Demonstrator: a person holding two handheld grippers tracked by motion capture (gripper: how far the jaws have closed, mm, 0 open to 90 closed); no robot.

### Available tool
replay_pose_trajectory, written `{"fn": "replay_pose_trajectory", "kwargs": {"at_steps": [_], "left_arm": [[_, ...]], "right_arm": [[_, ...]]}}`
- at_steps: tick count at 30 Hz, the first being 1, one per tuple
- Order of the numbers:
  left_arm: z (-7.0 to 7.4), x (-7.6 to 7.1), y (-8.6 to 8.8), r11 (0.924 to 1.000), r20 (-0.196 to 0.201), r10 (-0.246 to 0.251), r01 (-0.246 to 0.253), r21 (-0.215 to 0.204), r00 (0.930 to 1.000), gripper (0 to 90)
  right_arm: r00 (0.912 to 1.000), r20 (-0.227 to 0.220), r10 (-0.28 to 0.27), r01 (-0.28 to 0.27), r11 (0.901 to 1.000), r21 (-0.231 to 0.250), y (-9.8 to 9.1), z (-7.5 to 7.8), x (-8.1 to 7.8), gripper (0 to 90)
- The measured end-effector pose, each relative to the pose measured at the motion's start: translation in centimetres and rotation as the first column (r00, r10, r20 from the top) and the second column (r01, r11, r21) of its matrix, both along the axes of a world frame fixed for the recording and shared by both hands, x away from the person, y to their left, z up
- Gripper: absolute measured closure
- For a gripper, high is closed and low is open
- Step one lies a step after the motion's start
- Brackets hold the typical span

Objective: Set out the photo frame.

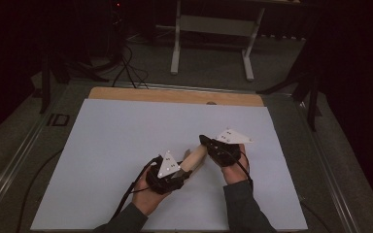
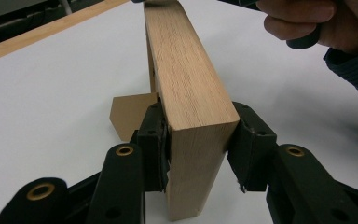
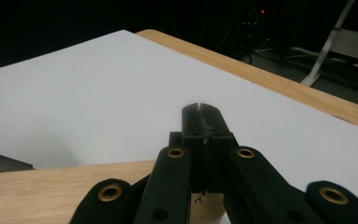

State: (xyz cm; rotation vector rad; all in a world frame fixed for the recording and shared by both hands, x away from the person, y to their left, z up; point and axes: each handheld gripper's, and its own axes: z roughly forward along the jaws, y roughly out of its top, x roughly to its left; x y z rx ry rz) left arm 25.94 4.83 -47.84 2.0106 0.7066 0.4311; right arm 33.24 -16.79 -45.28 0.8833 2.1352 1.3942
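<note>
High view, left hand (image 1: 148, 196): enters from the bottom edge, forearm angled up and right, wrapped around the left gripper (image 1: 172, 175)
Left gripper fingers (image 2: 154, 140): clamped on both faces of the wooden block (image 2: 191, 102), near its close end
Wooden block: held on edge above the white sheet (image 1: 126, 145) on the table (image 1: 175, 94), spanning between the two grippers
Right hand (image 1: 234, 167): comes up from the bottom edge, gripper pointing left toward the block
Right gripper (image 3: 204, 122) fingers: pressed together with nothing between them, tips over the block's far end
</note>
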Motion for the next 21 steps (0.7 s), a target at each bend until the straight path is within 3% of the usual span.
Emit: {"fn": "replay_pose_trajectory", "kwargs": {"at_steps": [6, 12, 21], "left_arm": [[-0.1, 0.1, 0.0, 1.0000, -0.003, 0.009, -0.009, 0.001, 1.0000, 60.0], [-1.2, 0.3, -0.4, 0.9987, -0.043, 0.022, -0.020, 0.047, 0.9989, 58.6], [-1.0, 0.8, 0.3, 0.9957, -0.025, 0.062, -0.061, 0.070, 0.9977, 58.1]], "right_arm": [[1.0000, -0.009, 0.001, -0.001, 1.0000, -0.009, 0.2, -0.3, 0.1, 89.6], [1.0000, -0.002, 0.000, 0.000, 0.9998, -0.020, 0.2, -0.3, 0.0, 89.6], [0.9999, -0.007, -0.012, 0.012, 0.9996, -0.026, 0.2, -0.2, 0.0, 89.7]]}}
